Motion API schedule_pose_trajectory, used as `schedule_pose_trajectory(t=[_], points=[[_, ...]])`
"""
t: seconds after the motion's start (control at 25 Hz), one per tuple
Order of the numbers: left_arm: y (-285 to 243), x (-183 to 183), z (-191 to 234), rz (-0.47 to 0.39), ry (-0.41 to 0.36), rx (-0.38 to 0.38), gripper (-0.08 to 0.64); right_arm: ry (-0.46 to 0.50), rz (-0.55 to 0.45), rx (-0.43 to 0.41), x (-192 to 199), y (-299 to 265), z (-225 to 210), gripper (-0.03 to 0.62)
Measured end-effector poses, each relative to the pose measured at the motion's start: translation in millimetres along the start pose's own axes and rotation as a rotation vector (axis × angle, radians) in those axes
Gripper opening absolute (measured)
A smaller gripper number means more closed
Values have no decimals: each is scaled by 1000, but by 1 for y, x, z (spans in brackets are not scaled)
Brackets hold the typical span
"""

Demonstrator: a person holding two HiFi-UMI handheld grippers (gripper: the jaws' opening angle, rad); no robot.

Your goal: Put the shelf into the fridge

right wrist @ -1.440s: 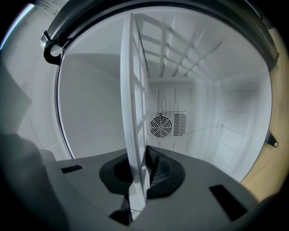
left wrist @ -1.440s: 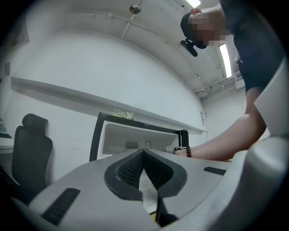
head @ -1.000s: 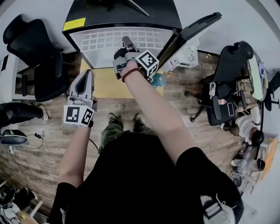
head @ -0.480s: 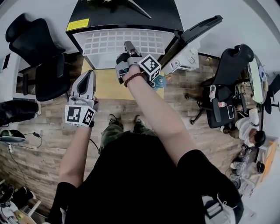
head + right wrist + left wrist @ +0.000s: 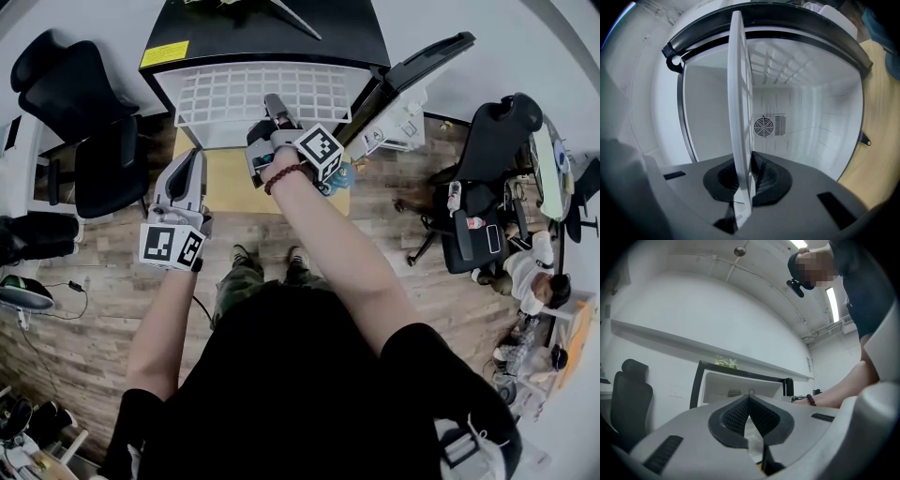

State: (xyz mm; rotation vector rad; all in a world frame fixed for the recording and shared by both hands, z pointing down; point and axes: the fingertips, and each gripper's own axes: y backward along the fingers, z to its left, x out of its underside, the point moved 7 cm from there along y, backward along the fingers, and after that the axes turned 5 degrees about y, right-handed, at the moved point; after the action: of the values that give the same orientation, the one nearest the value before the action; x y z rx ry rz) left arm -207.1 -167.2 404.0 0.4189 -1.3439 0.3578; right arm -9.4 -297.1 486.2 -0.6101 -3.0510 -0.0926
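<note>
The white wire grid shelf point(image 5: 262, 94) lies flat in the mouth of the open fridge point(image 5: 262, 37), a black-topped cabinet with a white inside. My right gripper point(image 5: 277, 114) is shut on the shelf's near edge. In the right gripper view the shelf point(image 5: 738, 108) shows edge-on, clamped between the pads, with the fridge's white cavity and its round fan vent point(image 5: 764, 126) behind it. My left gripper point(image 5: 184, 178) hangs lower left of the fridge, shut and holding nothing. In the left gripper view its pads point(image 5: 736, 416) meet, and the fridge point(image 5: 740, 383) stands ahead.
The fridge door point(image 5: 412, 70) stands open to the right. A yellow mat point(image 5: 225, 178) lies on the wooden floor in front of the fridge. Black office chairs stand at the left point(image 5: 80, 112) and right point(image 5: 487, 178). A person point(image 5: 534, 277) sits at the far right.
My right gripper and the shelf have shifted slightly at the fridge opening, with more of the grid now showing. The left gripper has barely moved.
</note>
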Motion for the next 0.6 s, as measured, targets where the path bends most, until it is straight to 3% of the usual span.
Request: schedule_pose_trajectory(t=[0.6], points=[[-1,-5,0,-9,2,0,20,-14,-5,19,3,7,2,35]])
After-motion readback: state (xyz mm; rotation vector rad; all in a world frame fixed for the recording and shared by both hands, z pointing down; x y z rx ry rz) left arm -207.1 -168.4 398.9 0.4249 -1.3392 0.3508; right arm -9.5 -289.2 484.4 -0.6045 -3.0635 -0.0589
